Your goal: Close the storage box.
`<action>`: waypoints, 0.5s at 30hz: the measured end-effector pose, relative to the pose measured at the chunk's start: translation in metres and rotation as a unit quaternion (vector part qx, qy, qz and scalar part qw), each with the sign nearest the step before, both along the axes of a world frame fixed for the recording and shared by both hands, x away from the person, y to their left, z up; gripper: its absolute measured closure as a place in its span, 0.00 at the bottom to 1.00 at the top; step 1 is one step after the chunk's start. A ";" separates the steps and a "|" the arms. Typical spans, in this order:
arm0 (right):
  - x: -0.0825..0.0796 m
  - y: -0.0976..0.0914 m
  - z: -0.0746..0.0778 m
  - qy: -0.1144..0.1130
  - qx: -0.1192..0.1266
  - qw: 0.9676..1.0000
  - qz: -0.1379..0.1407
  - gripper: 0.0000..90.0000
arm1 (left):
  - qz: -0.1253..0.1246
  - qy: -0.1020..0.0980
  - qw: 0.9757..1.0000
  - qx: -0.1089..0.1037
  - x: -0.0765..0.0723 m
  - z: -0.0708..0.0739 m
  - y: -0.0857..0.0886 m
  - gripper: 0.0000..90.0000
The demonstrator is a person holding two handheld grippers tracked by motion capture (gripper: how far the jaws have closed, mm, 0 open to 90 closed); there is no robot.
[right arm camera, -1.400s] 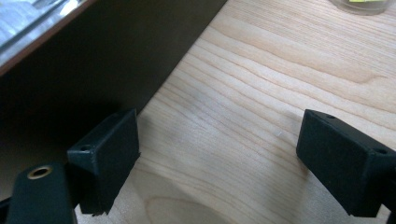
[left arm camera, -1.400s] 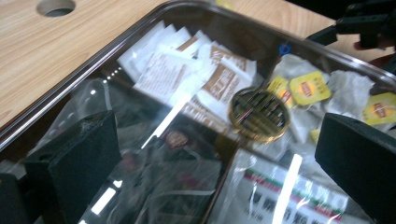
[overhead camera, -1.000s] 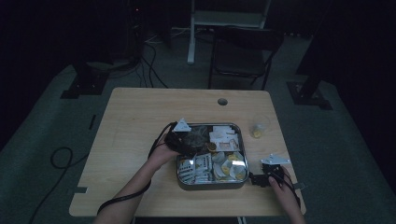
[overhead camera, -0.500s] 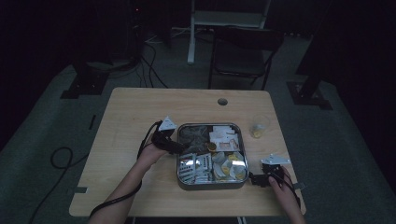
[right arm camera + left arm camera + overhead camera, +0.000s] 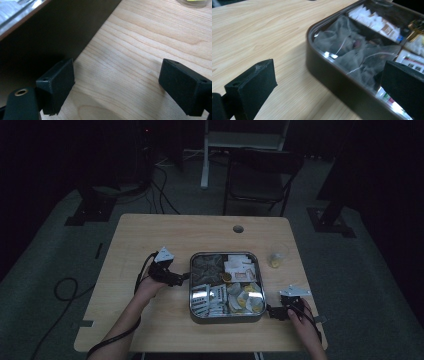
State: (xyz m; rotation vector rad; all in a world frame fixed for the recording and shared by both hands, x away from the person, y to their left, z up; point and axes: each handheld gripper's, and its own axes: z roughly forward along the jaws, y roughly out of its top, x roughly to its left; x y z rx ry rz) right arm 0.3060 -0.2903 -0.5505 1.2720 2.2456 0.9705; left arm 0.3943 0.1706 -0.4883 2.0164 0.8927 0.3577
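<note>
I'm holding both open: left hand-held gripper [image 5: 184,278] straddling the tin [image 5: 329,72] wall beside mesh bags [image 5: 352,50]; right hand-held gripper [image 5: 271,312] facing bare surface [image 5: 140,62] by the tin's corner.

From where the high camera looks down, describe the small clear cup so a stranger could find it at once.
Start at the pale wooden table and find the dark square metal tin of packets near its middle. To the tin's right, towards the table's edge, stands the small clear plastic cup. It stands alone outside the tin, see-through with something yellow at its bottom.
</note>
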 end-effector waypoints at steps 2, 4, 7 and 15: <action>0.000 0.000 0.000 0.000 0.000 1.000 0.000 0.14 | 0.007 0.003 1.000 0.001 -0.001 -0.003 0.007 0.01; 0.000 0.000 0.000 0.000 0.000 1.000 0.000 0.14 | 0.014 0.004 1.000 0.000 -0.002 -0.005 0.013 0.01; 0.000 0.000 0.000 0.000 0.000 1.000 0.000 0.14 | 0.023 0.006 1.000 0.001 -0.005 -0.009 0.022 0.01; 0.000 0.000 0.000 0.000 0.000 1.000 0.000 0.14 | 0.049 0.015 0.999 0.009 -0.013 -0.023 0.044 0.01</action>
